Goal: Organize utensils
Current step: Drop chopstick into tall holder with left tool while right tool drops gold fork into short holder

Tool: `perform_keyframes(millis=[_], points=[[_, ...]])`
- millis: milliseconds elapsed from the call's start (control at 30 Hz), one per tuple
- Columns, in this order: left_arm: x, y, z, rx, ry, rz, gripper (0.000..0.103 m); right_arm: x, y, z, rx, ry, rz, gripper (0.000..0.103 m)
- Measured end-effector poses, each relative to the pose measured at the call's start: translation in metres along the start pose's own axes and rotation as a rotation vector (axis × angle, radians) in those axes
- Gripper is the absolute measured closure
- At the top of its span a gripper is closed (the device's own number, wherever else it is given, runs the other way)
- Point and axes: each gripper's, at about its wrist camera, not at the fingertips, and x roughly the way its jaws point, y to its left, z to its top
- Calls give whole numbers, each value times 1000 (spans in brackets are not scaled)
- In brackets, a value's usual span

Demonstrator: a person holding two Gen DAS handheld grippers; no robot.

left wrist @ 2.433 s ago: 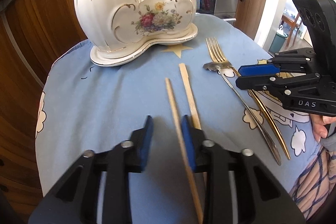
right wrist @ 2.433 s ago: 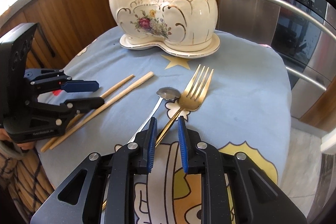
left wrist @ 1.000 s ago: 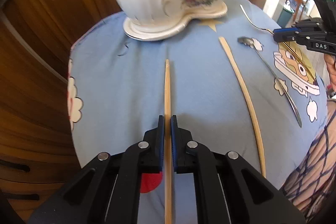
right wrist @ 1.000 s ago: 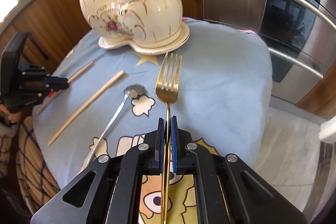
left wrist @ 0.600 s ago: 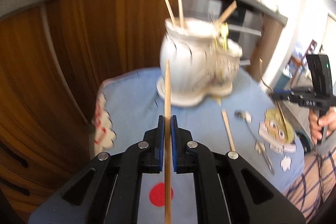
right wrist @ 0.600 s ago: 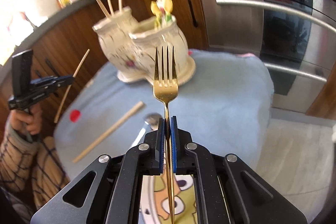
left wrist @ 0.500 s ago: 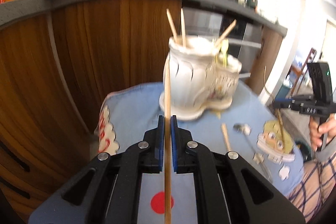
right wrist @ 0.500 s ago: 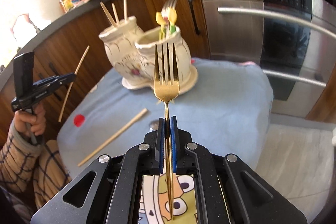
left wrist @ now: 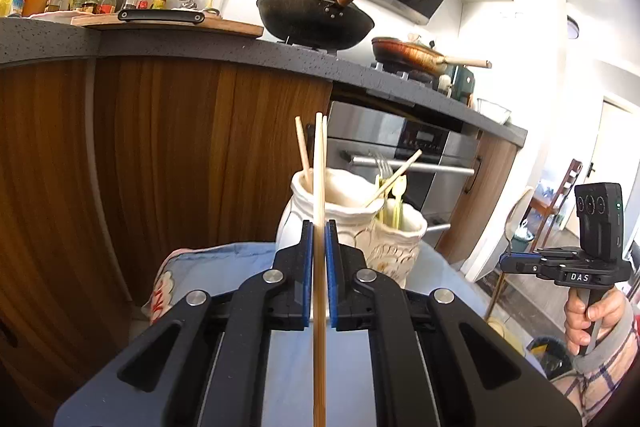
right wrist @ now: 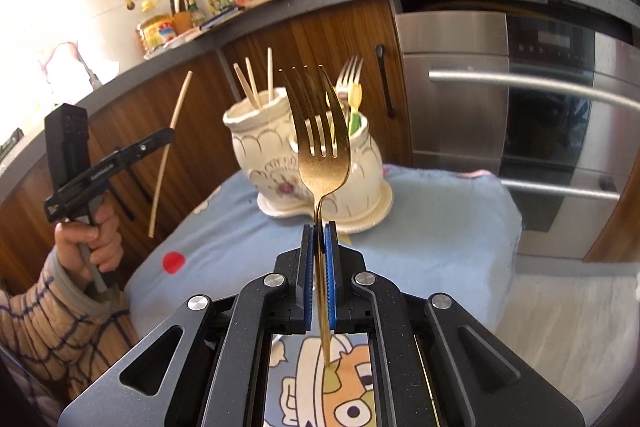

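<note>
Nearest to us, the left gripper [left wrist: 319,259] has its fingers [left wrist: 306,267] closed on a wooden chopstick [left wrist: 319,207], which runs upright between the blue pads and is held clear of the tabletop [left wrist: 224,267]. The right gripper [right wrist: 319,255] likewise has its fingers [right wrist: 307,267] clamped on the neck of a gold fork [right wrist: 320,151], tines up, handle hanging below the pads over the cartoon-printed cloth [right wrist: 440,223].

Beyond both grippers stands the two-compartment ceramic utensil holder [right wrist: 280,155] on its saucer. Its taller compartment [left wrist: 332,199] already carries chopsticks; the lower compartment [left wrist: 404,231] carries a fork and small yellow-green utensils.

We judge the step in hand to be the carry: both items are lifted and neither is yet over its opening. The next move calls for bringing the chopstick above the taller compartment and the fork above the lower one, tipping each so that an end points down into the opening, then releasing only once it is well inside the rim. The standing utensils leave limited room, so we advise a steep entry

Behind the holder are wooden cabinet fronts and a steel oven [right wrist: 500,107]
</note>
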Motion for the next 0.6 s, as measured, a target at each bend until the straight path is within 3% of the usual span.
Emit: perform_keyframes(millis=[267,600], points=[[2,2,17,-57,-113,-24,97,-10,7,26,-31,-87,-8,97],[16,-5,52,-80,-230,-67,97,-11,18,82,-81,-203,-1,97]])
